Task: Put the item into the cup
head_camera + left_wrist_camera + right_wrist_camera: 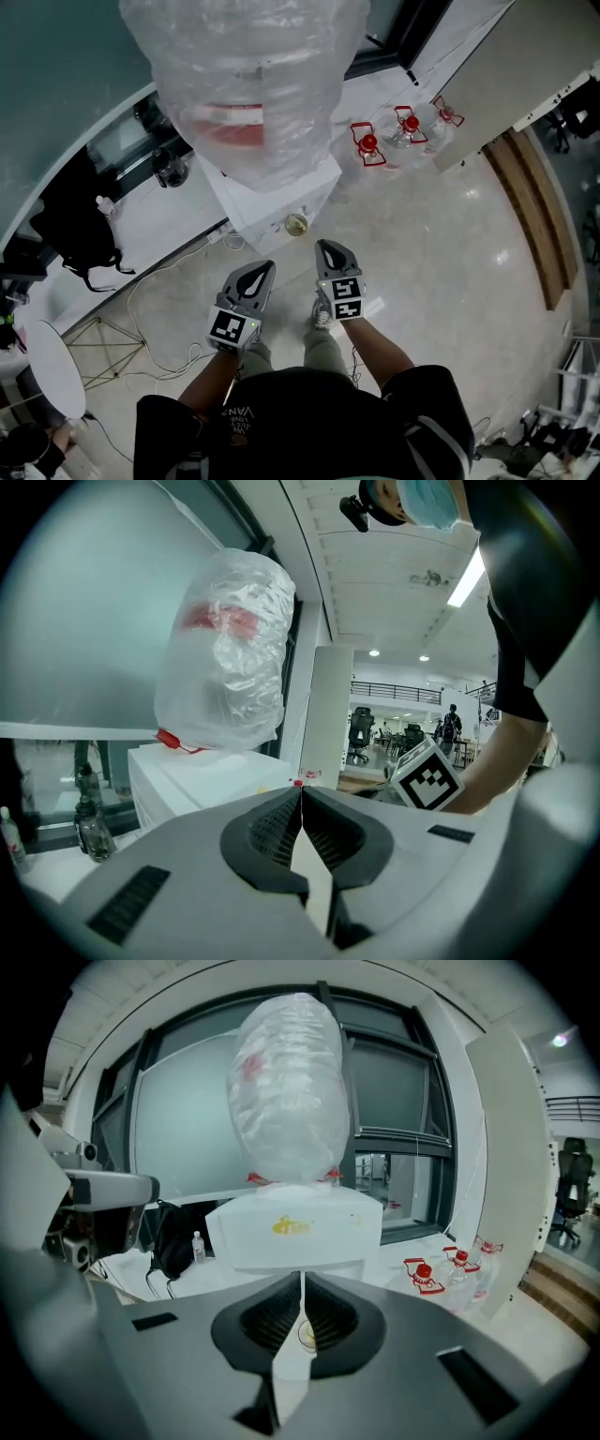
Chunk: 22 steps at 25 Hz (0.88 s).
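A white water dispenser (272, 202) stands in front of me, with a large bottle wrapped in clear plastic (248, 80) on top. A small round cup (296, 223) sits in its tap recess; in the right gripper view the cup (307, 1333) shows just behind the jaw tips. My left gripper (265, 266) and right gripper (324, 244) hover side by side just short of the dispenser, both shut with nothing between the jaws. The left gripper (301, 794) points past the dispenser (202, 780); the right gripper (302, 1283) faces its front (295, 1232). I see no loose item.
Several clear water jugs with red caps (410, 127) stand on the floor to the right of the dispenser. A black bag (80, 234) and small bottles (169, 169) are by the window ledge at left. Cables (159, 361) and a round white table (52, 366) are at lower left.
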Available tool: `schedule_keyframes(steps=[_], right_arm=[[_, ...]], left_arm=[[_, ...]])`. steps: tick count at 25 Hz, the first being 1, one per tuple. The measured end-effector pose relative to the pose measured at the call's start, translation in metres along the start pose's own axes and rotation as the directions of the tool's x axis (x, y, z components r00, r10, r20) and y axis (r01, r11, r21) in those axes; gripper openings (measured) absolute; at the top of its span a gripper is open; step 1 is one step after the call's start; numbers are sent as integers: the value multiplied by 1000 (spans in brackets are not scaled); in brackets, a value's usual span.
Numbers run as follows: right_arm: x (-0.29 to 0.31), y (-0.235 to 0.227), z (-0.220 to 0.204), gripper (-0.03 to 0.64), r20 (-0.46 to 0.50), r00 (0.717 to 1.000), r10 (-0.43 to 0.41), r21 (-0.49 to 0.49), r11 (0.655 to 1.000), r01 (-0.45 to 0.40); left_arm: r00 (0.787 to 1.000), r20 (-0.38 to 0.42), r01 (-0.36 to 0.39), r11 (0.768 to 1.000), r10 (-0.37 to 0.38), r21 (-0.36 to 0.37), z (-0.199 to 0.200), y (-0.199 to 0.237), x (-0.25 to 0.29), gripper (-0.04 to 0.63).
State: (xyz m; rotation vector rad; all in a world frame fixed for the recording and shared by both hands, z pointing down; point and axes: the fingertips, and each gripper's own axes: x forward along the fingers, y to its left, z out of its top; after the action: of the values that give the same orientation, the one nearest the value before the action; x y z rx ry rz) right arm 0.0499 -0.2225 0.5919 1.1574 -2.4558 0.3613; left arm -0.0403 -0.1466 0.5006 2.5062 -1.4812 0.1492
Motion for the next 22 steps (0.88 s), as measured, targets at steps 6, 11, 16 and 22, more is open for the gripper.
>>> schedule_keyframes(steps=[6, 11, 16, 22], right_arm=[[-46, 5, 37, 49, 83, 997, -4, 35, 999, 1], [-78, 12, 63, 49, 143, 990, -14, 29, 1000, 10], [-97, 18, 79, 49, 184, 983, -16, 39, 999, 9], [-110, 27, 88, 49, 200, 980, -13, 55, 998, 2]], left_arm=[[1000, 9, 6, 1000, -7, 12, 13, -10, -11, 20], [1000, 20, 16, 999, -17, 33, 24, -15, -18, 20], [999, 29, 11, 999, -13, 43, 34, -15, -22, 20], [999, 41, 10, 998, -13, 62, 44, -15, -31, 20]])
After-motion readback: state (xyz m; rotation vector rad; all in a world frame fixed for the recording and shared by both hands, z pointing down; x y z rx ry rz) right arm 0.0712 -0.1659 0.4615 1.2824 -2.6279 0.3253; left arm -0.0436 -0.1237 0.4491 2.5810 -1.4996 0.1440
